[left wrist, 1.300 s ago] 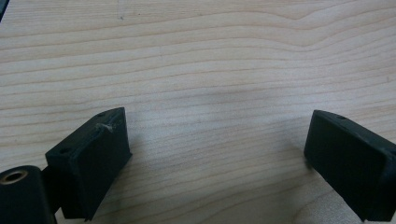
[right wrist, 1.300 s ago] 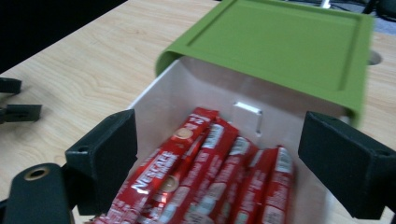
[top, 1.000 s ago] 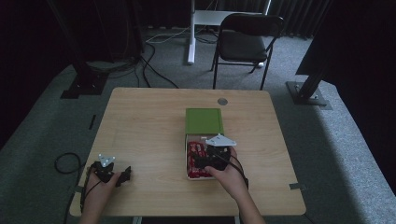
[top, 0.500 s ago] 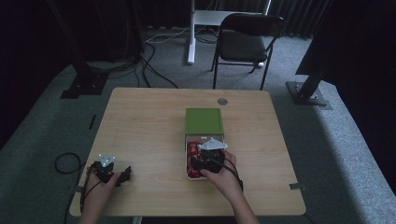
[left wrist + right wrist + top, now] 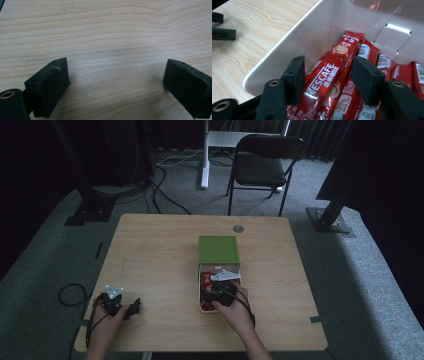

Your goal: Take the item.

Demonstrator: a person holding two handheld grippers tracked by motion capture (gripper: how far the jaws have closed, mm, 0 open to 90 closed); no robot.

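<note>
Down in the white box (image 5: 202,290), at the near end of it, sits the right gripper (image 5: 216,296), just past the person's right hand (image 5: 235,312). The box lies on the wooden table (image 5: 160,250) right of its middle, with its green lid (image 5: 218,249) touching its far end. Red Nescafé coffee sticks (image 5: 352,100) lie packed inside, most of them running lengthwise along the box. In the right gripper view one stick (image 5: 329,75) lies on top of the others beside the box's left wall (image 5: 294,42), and it runs straight up through the gap between the two black jaws. Those jaws stand about half open and have just been closing, one on each side of this top stick. The left pad (image 5: 295,78) looks to be at the stick's edge or very close to it, while the right pad (image 5: 368,80) stands a little clear of it over the neighbouring sticks, so the stick is between the jaws but not yet pinched. Farther right in the box more sticks show their barcode ends.

Well apart from all this, the left gripper (image 5: 121,306) rests at the near left corner of the table in the person's left hand (image 5: 102,327). Its jaws are spread wide over bare wood, with nothing between them.
</note>
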